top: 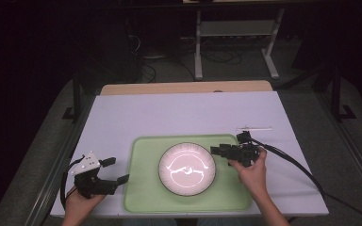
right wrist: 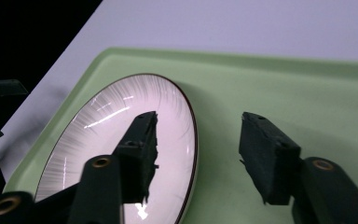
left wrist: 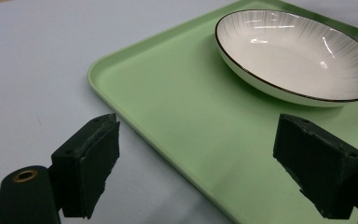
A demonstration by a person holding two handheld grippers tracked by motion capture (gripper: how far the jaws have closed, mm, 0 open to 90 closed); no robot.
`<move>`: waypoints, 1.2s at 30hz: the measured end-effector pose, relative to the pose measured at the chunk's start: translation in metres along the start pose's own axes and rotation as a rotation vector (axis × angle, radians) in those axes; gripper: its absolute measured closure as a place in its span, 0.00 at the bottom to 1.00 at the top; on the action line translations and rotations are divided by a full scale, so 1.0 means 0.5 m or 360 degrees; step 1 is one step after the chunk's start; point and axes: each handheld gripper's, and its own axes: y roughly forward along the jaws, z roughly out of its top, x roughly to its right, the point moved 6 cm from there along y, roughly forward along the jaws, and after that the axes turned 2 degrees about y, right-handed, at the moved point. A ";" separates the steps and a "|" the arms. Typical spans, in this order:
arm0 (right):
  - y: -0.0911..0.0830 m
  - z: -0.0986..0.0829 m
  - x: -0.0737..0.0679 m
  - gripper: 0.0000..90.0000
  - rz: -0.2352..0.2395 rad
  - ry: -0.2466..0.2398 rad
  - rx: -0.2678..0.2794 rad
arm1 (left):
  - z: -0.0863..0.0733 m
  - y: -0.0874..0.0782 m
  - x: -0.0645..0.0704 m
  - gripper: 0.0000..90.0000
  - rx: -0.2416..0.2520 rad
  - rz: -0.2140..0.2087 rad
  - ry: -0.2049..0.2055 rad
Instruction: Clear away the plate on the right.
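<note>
The round white ribbed plate with a dark rim [top: 187,169] lies on the pale green plastic tray [top: 141,197]. The right gripper [right wrist: 196,154], wide open and empty, straddles the plate's rim; the glossy edge could slip out on closing. The left gripper [top: 114,170], also open and empty, hangs beside the tray's edge over the counter [top: 179,113].

Dark lab, bench table [top: 122,113], floor cables [top: 217,56]

White dark-rimmed plate [top: 187,168] upright on green tray [top: 143,197]

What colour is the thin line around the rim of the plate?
Dark, brown to black, around the white plate with fine grey radial streaks. The left gripper view shows it best.
</note>
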 end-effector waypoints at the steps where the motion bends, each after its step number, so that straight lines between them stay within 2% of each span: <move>1: -0.004 0.002 0.000 0.46 0.0003 -0.0018 0.0014 | 0.000 0.000 0.000 0.16 -0.0003 0.0002 0.0001; 7: -0.029 0.008 0.004 0.41 0.0005 -0.0086 0.0120 | -0.001 0.001 0.001 0.16 -0.0017 0.0002 0.0002; 10: -0.041 0.007 0.005 0.40 -0.0028 -0.0167 0.0139 | 0.000 0.000 0.001 0.16 -0.0012 0.0003 0.0005; 15: -0.060 0.009 0.000 0.37 -0.0049 -0.0255 0.0201 | -0.001 -0.001 0.000 0.16 -0.0011 -0.0001 0.0007; 18: -0.069 0.012 -0.002 0.33 -0.0051 -0.0290 0.0221 | -0.001 0.001 0.000 0.16 -0.0014 -0.0002 0.0003; 28: -0.107 0.014 0.005 0.28 -0.0132 -0.0440 0.0263 | -0.003 0.001 -0.001 0.16 -0.0014 0.0004 -0.0005; 36: -0.145 0.013 0.033 0.28 -0.0195 -0.0463 0.0322 | -0.005 0.003 -0.004 0.16 -0.0023 0.0011 -0.0009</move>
